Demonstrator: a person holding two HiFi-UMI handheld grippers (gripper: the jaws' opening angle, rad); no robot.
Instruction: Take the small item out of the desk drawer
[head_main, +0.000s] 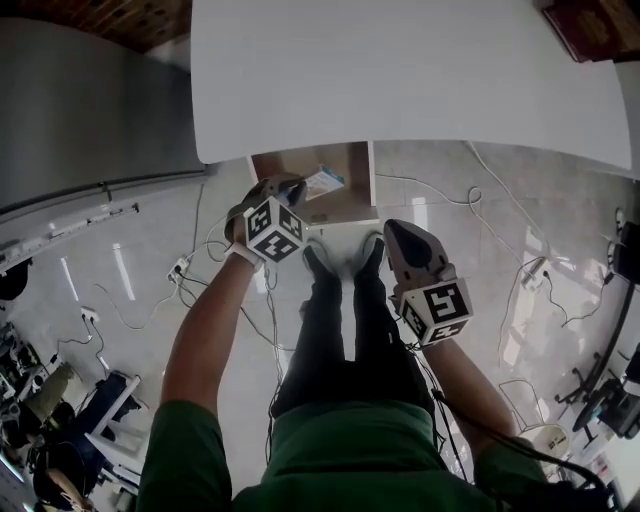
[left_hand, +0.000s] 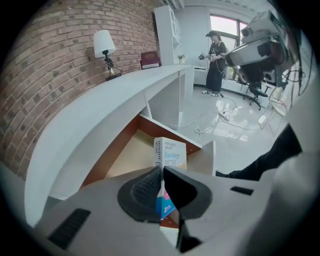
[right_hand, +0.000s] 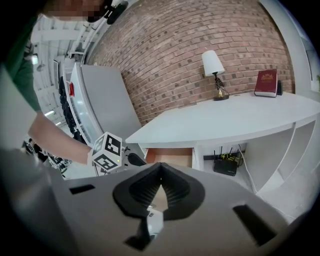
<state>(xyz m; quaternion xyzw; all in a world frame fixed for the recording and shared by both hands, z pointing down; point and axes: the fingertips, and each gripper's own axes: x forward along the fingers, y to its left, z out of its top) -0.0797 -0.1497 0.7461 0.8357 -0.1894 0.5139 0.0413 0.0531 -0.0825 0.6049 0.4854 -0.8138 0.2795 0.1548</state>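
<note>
We are holding the left hand-held gripper (head_main: 295, 187) (left_hand: 161, 172) over the open wooden drawer with a white front (head_main: 290, 162) (left_hand: 117, 150). The drawer is sticking out from under the big white worktop (head_main: 400, 70) (left_hand: 100, 105). The gripper's two jaws are squeezing a small white and blue cardboard box (head_main: 325, 181) (left_hand: 170, 152). They are pinching the box by its near end, and its far end is pointing out over the drawer. The box is sitting inside the drawer's outline when we are looking down from the head view. We cannot tell if it is touching the drawer's bottom.

We are holding the right hand-held gripper (head_main: 392, 228) (right_hand: 160, 167) just beside the front right corner of the drawer, not touching it. Its jaws are pressed together at the tips, and they are gripping nothing. In the right gripper view it is looking at the drawer and at the left gripper's cube with black and white squares (right_hand: 106, 152).

A small table lamp with a white shade (left_hand: 104, 45) (right_hand: 212, 65) and a dark red book (head_main: 590, 25) (right_hand: 265, 82) are standing on the worktop, far from the drawer, next to a red brick wall (right_hand: 175, 55). We are standing on a shiny grey floor (head_main: 450, 190) with thin white cables lying on it.
</note>
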